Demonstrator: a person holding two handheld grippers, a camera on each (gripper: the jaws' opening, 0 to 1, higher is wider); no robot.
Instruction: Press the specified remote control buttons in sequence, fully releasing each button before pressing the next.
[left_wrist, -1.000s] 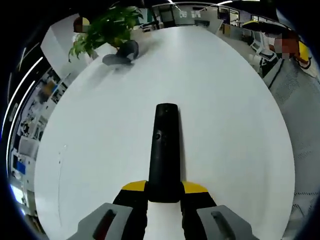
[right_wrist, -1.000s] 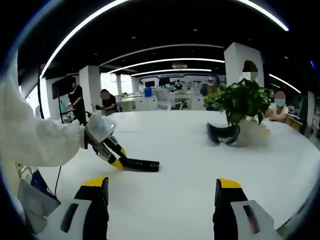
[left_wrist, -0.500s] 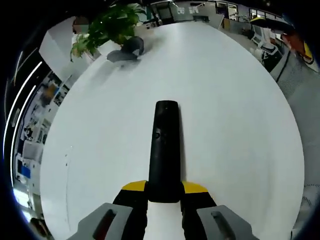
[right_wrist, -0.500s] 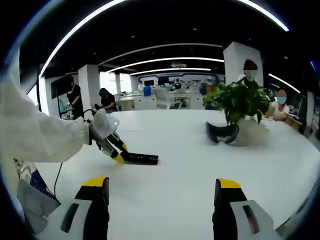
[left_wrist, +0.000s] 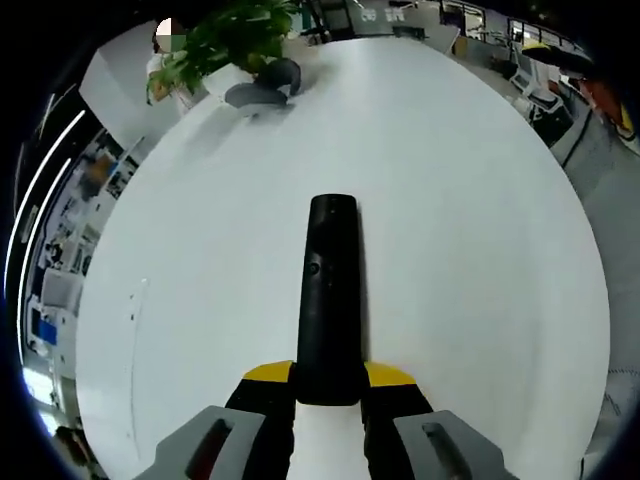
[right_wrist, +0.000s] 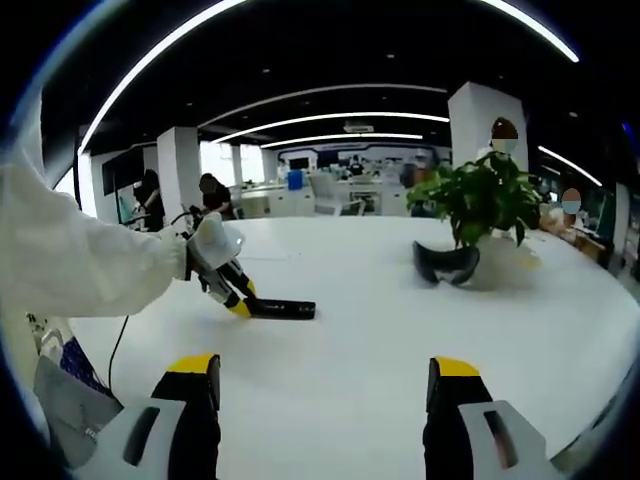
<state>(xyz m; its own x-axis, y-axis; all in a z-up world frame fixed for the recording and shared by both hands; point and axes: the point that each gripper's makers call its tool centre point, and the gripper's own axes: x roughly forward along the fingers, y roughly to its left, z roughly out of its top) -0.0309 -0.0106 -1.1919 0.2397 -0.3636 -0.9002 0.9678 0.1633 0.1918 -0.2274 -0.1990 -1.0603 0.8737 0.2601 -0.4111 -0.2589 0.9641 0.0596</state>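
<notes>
So far I judge no button pressed: my left gripper (left_wrist: 328, 385) pinches the near end of the remote (left_wrist: 328, 290), which lies flat on the white table (left_wrist: 470, 230), and my right gripper (right_wrist: 318, 395) hangs spread, well apart from it. All presses look left to do. Beyond the remote's far end stand a plant (right_wrist: 478, 205) and a dark headset (right_wrist: 446, 264); nothing blocks the way between.

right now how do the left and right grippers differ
The left gripper is shut on the black remote control, while the right gripper is open with nothing between its jaws. The left gripper sits low by the white table with the remote; the right gripper hangs above it. Both have yellow-tipped black jaws.
</notes>
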